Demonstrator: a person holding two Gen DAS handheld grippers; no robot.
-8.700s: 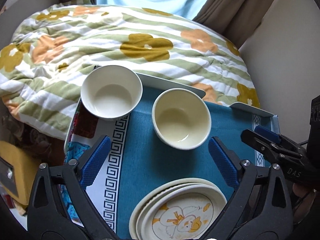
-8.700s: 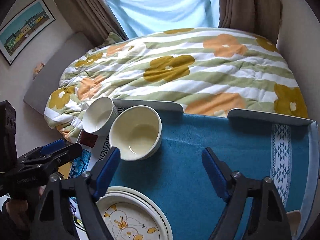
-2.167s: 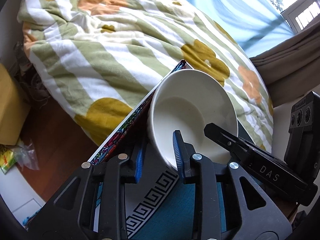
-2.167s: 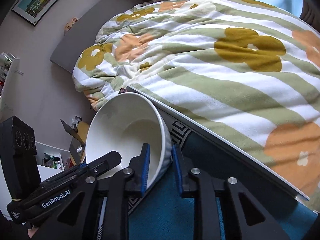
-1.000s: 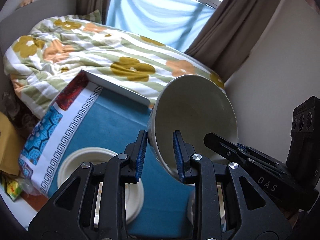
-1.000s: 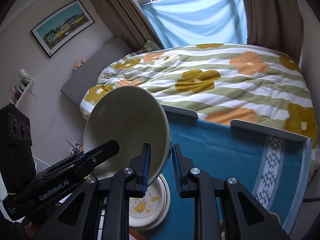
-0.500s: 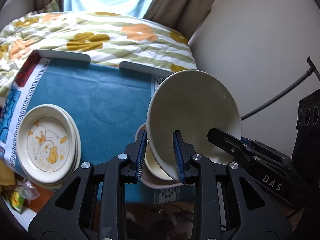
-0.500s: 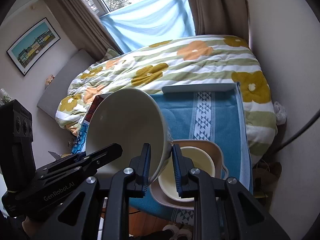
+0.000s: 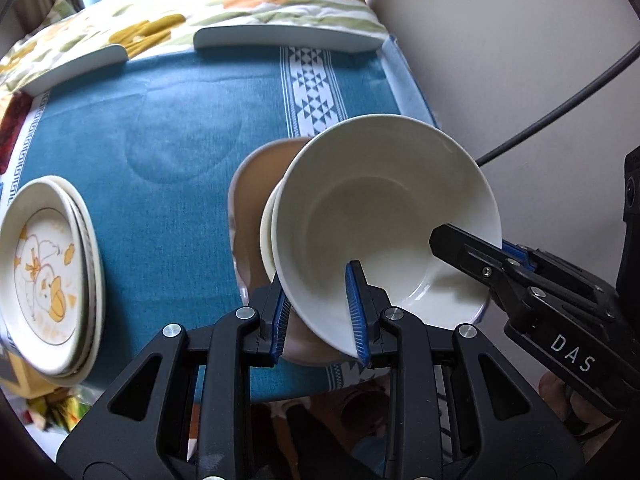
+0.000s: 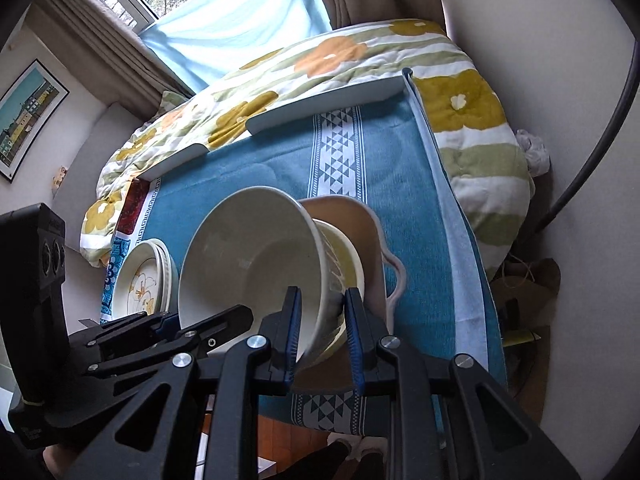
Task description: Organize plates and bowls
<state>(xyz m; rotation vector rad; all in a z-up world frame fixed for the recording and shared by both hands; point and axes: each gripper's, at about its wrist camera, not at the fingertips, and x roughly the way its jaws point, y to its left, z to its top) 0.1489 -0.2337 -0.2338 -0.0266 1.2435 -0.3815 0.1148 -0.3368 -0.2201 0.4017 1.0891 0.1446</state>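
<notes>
Pinching the white bowl (image 9: 384,216) by opposite rims, your left gripper (image 9: 320,312) and right gripper (image 10: 320,332) have carried it down over the yellow bowl (image 10: 344,264) on the pink dish (image 10: 360,220); nesting comes next.

White bowl (image 9: 384,216), tilted, clamped at its rim by left gripper (image 9: 320,312) and right gripper (image 9: 472,256), held over cream bowl (image 9: 267,236) on tan dish (image 9: 248,188)

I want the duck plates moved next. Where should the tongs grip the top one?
Take the top duck plate by its raised rim on the side facing the bowls; that edge overhangs the stack and is bare, while the far side hangs past the table edge.
</notes>
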